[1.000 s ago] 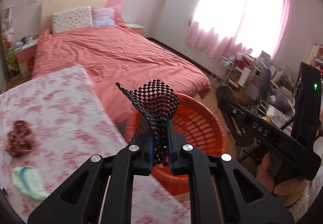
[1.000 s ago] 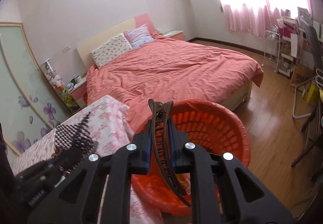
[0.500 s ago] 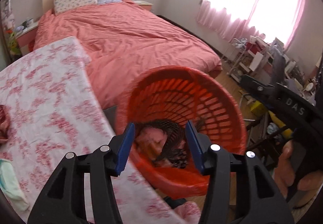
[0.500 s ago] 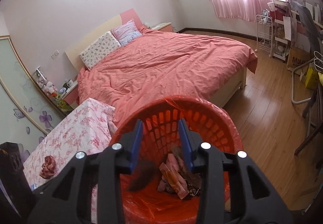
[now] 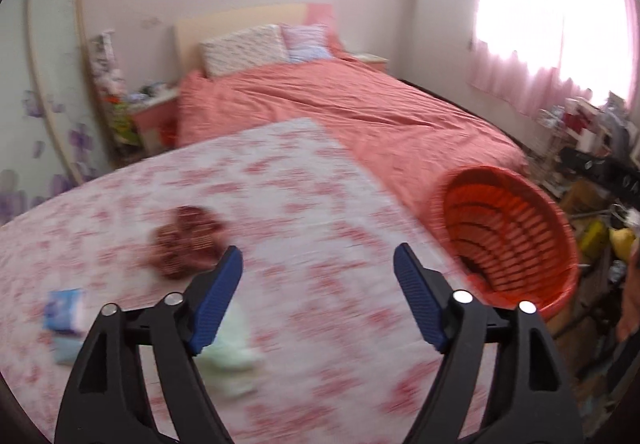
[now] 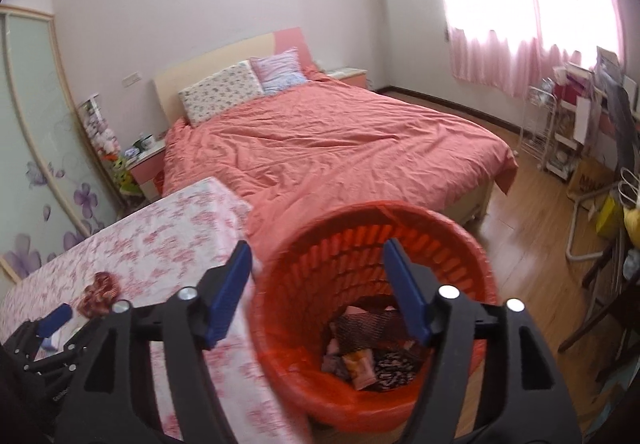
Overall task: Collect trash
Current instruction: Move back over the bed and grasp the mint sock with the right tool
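Left gripper is held over the table, jaws wide open, nothing gripped. Right gripper is held above the orange basket, jaws wide open, empty. Trash is seen inside the basket; a red wad lies on the table.

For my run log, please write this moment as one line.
left tongs: open, empty, over table | right tongs: open, empty, above orange basket | on table: dark red item, pale green item
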Available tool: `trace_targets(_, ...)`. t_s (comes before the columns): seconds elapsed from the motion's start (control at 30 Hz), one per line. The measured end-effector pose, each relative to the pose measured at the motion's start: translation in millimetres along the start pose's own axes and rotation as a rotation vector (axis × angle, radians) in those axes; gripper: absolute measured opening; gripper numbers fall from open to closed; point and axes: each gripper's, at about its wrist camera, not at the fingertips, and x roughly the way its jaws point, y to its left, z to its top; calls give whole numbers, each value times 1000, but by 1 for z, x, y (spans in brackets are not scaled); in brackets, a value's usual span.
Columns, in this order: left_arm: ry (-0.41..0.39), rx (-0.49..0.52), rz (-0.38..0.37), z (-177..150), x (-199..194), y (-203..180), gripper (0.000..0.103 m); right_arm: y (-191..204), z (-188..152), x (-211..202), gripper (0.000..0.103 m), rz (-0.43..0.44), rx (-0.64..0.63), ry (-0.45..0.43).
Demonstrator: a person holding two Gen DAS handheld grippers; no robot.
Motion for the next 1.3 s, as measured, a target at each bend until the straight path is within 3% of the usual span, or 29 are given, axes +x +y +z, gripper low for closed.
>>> trace_targets(0.13,7,-33,109,-19,-12,50,85,39,-12,-4,80,41,-28,9)
trace_targets(0.43,67,-178,284,-62,-25,156,86,143,-59,10,84,115,-210,100)
trace_targets(0.57,101,-247,306,-78,-26,187,89,195,-87,18,84,173,-289,146)
trace_targets(0.8,114,-304,297,-91,-25,205,89,261,-129,29,83,248,-397,218)
trace_targets(0.9,118,-311,289,-91,-21,205,91,273,-139,42,70,235,-428,252)
trace_targets(0.97,121,-311,285,-88,-16,203,92,274,-143,51,36,246,-425,301)
trace_targets(1.0,121,-312,277,-87,-14,201,92,272,-145,55,32,255,-417,332)
trace_targets(1.07,127,-310,267,-85,-9,197,94,267,-143,54,14,240,-420,314)
trace_targets(1.3,183,-290,320,-85,11,190,94,244,-136,58,13,182,-380,306)
